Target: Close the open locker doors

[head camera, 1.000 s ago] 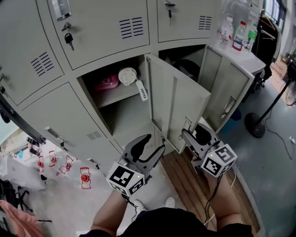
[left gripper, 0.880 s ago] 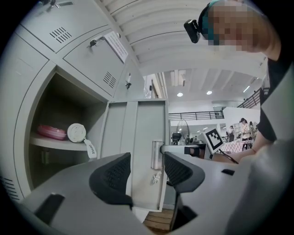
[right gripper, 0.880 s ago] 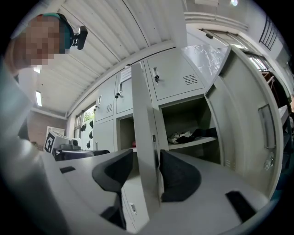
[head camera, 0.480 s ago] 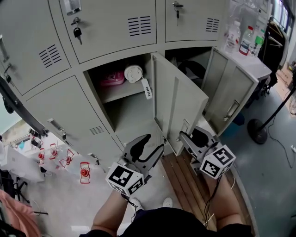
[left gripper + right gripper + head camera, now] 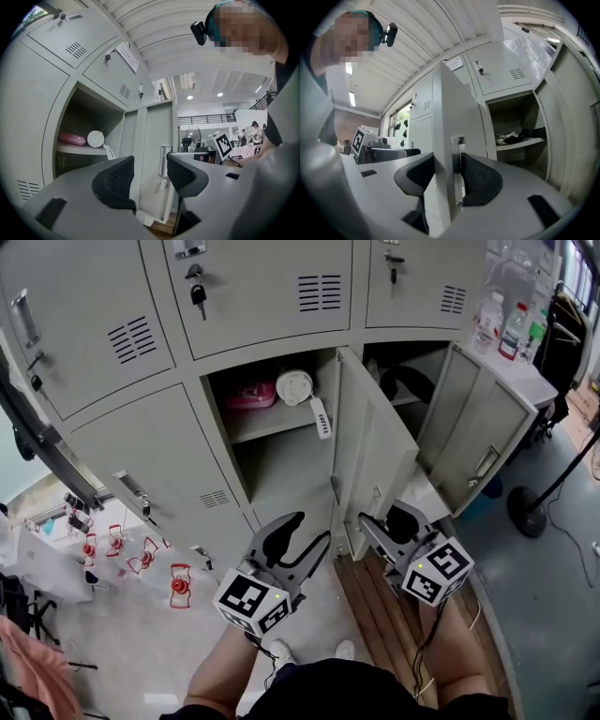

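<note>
Right tool point(image 5: 384, 519) is clamping the free edge of the middle locker door point(image 5: 375, 451) at its handle point(image 5: 457, 154). Its jaws have just been opening slightly, with the door edge between them and the pads looking in contact. Left tool point(image 5: 314, 529) is hanging released just left of that door, jaws apart, nothing between them. The door is standing half open. Left of it, the compartment shelf point(image 5: 272, 420) is carrying a pink box point(image 5: 251, 392) and a white roll point(image 5: 294, 387). Right of it, a second door point(image 5: 483, 442) is also standing open.
</note>
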